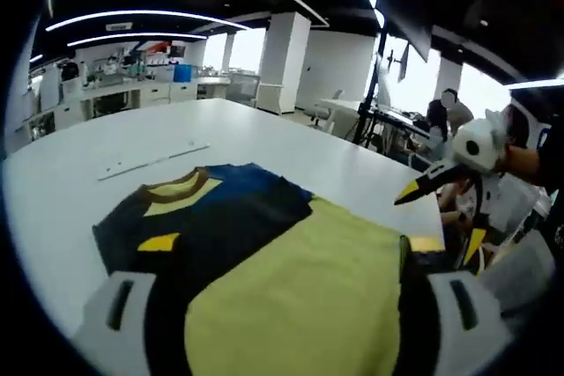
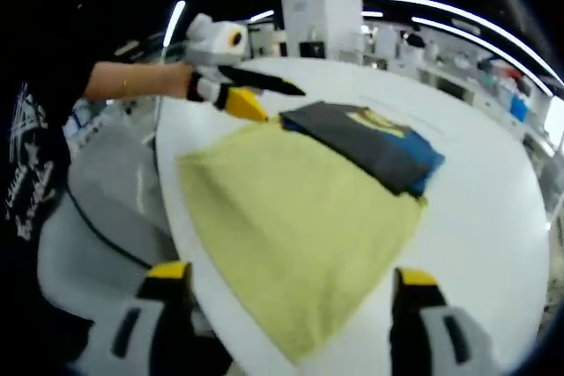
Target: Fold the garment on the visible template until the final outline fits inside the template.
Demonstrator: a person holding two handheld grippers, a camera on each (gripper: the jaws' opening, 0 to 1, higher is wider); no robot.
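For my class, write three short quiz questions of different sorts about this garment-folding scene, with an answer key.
1. True or false: the garment lies partly on the yellow template.
2. What colour is the table?
3. The left gripper is: A) clamped on the garment, B) open beside it, C) resting on a chair.

Key: 1 true; 2 white; 3 B. The right gripper is open too.

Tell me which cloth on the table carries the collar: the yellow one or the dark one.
The dark garment with the blue patch. Its brown-and-yellow collar shows at the far end; the plain yellow cloth overlapping it has none.
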